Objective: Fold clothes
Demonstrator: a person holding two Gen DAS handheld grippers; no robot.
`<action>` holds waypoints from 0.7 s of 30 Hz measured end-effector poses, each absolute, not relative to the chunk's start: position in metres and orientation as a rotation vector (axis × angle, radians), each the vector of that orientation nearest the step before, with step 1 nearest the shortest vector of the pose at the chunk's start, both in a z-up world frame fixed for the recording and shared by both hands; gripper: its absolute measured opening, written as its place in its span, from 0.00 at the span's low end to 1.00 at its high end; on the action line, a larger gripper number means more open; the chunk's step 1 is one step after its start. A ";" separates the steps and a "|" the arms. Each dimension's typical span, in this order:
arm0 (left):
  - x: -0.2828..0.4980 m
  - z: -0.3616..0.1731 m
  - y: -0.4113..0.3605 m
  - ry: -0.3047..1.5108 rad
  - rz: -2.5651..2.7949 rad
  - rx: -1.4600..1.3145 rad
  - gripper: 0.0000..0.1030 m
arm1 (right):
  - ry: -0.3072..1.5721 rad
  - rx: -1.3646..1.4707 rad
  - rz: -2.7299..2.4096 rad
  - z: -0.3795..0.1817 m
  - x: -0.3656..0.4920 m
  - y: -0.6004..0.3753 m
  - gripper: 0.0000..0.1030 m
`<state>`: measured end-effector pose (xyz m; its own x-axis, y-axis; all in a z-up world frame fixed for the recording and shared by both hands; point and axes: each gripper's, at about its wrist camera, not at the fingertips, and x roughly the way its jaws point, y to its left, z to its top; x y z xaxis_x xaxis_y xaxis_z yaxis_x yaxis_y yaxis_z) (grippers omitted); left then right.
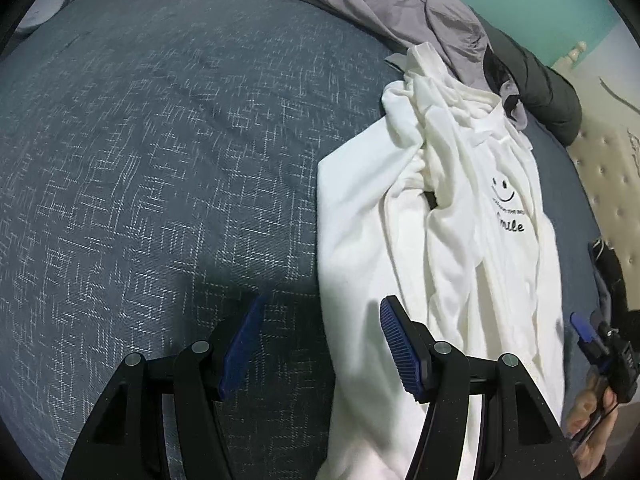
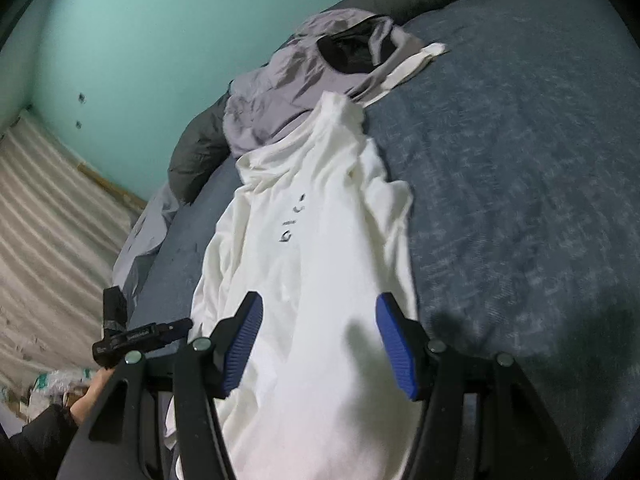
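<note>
A white shirt (image 1: 452,240) with a black smiley face and "Smile" print lies rumpled on the blue bed cover (image 1: 160,160), collar end far, hem end near. My left gripper (image 1: 320,344) is open at the shirt's left edge, its right finger over the white cloth and its left finger over bare cover. In the right wrist view the shirt (image 2: 320,240) runs straight away from me. My right gripper (image 2: 320,344) hangs open above its near part, nothing between the blue pads (image 2: 244,344).
A grey garment (image 1: 380,4) (image 2: 280,96) is heaped past the shirt's collar, against a dark pillow (image 1: 556,92) (image 2: 192,156). A tufted beige headboard (image 1: 608,184) and teal wall (image 2: 140,40) border the bed. A hand (image 1: 592,412) holds the other gripper at the right edge.
</note>
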<state>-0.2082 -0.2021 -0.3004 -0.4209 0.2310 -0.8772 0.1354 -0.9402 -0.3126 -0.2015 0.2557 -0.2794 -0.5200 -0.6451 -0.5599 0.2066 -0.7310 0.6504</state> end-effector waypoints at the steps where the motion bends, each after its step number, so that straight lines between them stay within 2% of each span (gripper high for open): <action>1: -0.209 -0.301 -0.202 -0.516 2.547 -1.660 0.63 | -0.698 1.133 -2.255 -0.280 -0.204 0.253 0.58; 2: -0.209 -0.301 -0.201 -0.507 2.550 -1.660 0.61 | -0.698 1.132 -2.255 -0.281 -0.206 0.253 0.58; 3: -0.209 -0.302 -0.201 -0.502 2.552 -1.660 0.52 | -0.703 1.131 -2.255 -0.281 -0.208 0.253 0.58; 4: -0.209 -0.302 -0.199 -0.497 2.545 -1.663 0.42 | -0.718 1.126 -2.251 -0.281 -0.211 0.253 0.58; 5: -0.209 -0.304 -0.197 -0.490 2.533 -1.670 0.21 | -0.736 1.120 -2.244 -0.281 -0.214 0.254 0.58; 6: -0.209 -0.304 -0.195 -0.474 2.527 -1.674 0.16 | -0.739 1.114 -2.242 -0.280 -0.217 0.254 0.58; 8: -0.208 -0.303 -0.190 -0.425 2.533 -1.676 0.13 | -0.740 1.112 -2.242 -0.281 -0.218 0.255 0.58; 10: -0.206 -0.297 -0.189 -0.412 2.547 -1.656 0.05 | -0.742 1.112 -2.242 -0.281 -0.220 0.256 0.58; 16: -0.198 -0.255 -0.208 -0.307 2.689 -1.588 0.04 | -0.763 1.131 -2.229 -0.283 -0.221 0.258 0.58; 21: -0.197 -0.228 -0.260 -0.343 2.822 -1.614 0.04 | -0.780 1.118 -2.229 -0.279 -0.220 0.262 0.58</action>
<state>-0.1965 -0.2601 -0.2278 -0.5061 -0.0065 -0.8625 0.2130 -0.9699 -0.1177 -0.2201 0.2621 -0.2790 -0.5221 -0.6686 -0.5295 0.1928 -0.6973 0.6904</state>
